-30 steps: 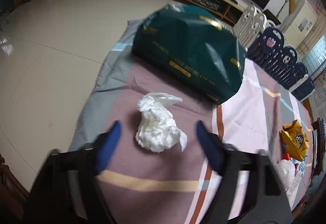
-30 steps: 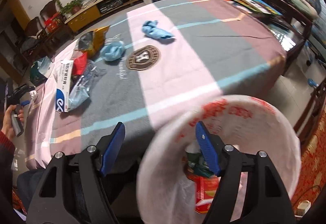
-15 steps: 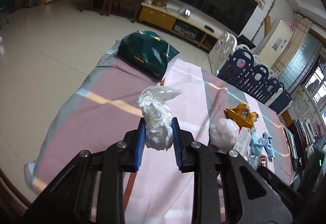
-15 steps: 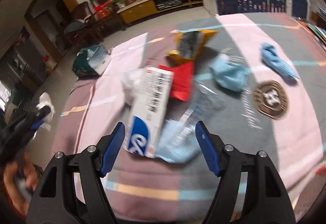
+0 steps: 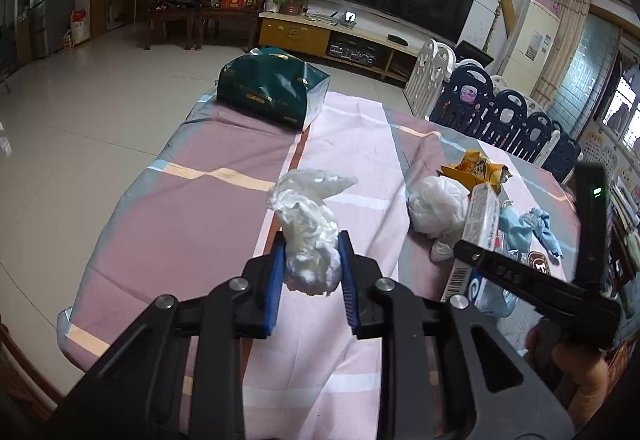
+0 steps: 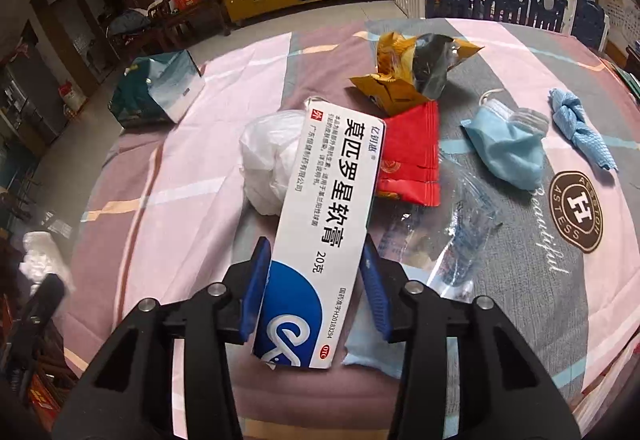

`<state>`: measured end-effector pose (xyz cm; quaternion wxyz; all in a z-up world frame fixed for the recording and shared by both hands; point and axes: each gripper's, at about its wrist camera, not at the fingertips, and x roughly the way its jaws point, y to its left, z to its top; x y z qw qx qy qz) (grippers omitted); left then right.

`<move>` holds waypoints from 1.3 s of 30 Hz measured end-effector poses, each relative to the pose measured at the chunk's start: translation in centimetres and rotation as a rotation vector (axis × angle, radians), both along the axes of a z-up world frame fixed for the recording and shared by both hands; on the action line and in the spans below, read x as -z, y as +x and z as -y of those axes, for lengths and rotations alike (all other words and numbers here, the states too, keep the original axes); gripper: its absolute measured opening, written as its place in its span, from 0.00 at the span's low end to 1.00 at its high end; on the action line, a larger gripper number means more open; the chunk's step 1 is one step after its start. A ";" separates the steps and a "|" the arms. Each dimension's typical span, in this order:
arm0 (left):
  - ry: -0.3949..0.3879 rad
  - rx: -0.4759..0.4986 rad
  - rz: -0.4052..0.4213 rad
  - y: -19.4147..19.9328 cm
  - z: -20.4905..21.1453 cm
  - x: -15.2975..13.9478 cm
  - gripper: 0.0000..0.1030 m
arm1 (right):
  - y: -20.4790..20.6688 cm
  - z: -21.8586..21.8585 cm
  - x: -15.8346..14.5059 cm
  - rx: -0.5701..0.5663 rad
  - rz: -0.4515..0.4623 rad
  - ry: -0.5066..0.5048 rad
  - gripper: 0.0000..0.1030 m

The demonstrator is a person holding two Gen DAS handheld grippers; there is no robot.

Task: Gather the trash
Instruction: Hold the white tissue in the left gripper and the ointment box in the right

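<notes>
Tissue wad [image 5: 310,248] pinched between left fingers [image 5: 274,280] (box [image 6: 320,236] between right fingers [image 6: 374,284]).

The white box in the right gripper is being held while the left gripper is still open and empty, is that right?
Not quite. The right gripper does hold the white box, but the left gripper is neither open nor empty: its blue fingers are shut on a crumpled white tissue, as the left wrist view shows.
</notes>
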<state>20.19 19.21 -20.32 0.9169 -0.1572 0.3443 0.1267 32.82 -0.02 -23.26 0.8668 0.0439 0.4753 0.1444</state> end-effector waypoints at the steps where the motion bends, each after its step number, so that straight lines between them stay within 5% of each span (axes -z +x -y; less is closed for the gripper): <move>1: 0.007 0.003 -0.005 0.2 0.1 0.1 0.26 | -0.6 0.3 -0.6 0.001 0.009 0.022 0.44; 10: 0.012 0.011 0.007 0.0 0.0 -0.1 0.26 | -7.8 5.2 -4.6 0.039 0.120 -0.031 0.44; 20: 0.012 0.029 0.014 -0.1 0.6 -0.2 0.26 | -10.9 12.8 -4.2 0.214 0.046 -0.021 0.44; 39: -0.001 0.043 0.012 0.0 0.6 0.0 0.26 | -11.6 9.5 -4.0 0.144 0.045 -0.058 0.44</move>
